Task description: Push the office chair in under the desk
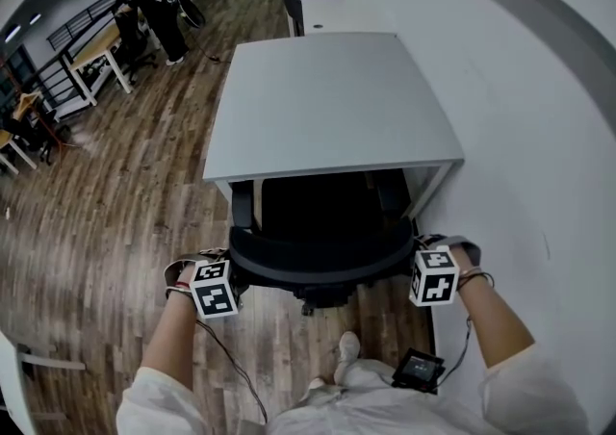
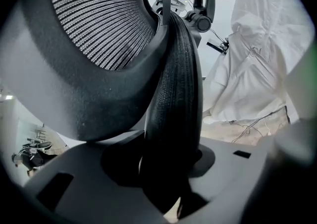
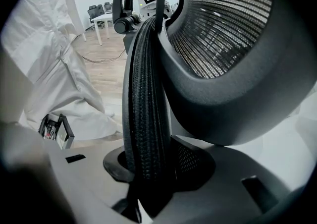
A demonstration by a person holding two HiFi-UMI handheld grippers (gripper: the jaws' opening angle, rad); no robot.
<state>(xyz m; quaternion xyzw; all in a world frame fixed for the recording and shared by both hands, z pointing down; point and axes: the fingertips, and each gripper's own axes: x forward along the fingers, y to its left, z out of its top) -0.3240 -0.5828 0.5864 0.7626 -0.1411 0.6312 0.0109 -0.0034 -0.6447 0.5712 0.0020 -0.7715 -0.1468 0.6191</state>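
1. At the far left, a wood-plank floor (image 1: pixel 115 202) runs past other tables (image 1: pixel 91 53), where a person (image 1: pixel 159 10) stands.
2. The left gripper (image 1: pixel 229 274) is half closed, its jaws clamped on the left rim of the office chair (image 1: pixel 322 241) backrest.
3. The chair's seat sits under the near edge of the desk (image 1: pixel 327 106), whose pale grey top is bare. The backrest is outside.
4. The right gripper (image 1: pixel 416 265) is half closed too, clamping the backrest's right rim.
5. A white wall (image 1: pixel 520 115) lines the right side, just beside the desk.
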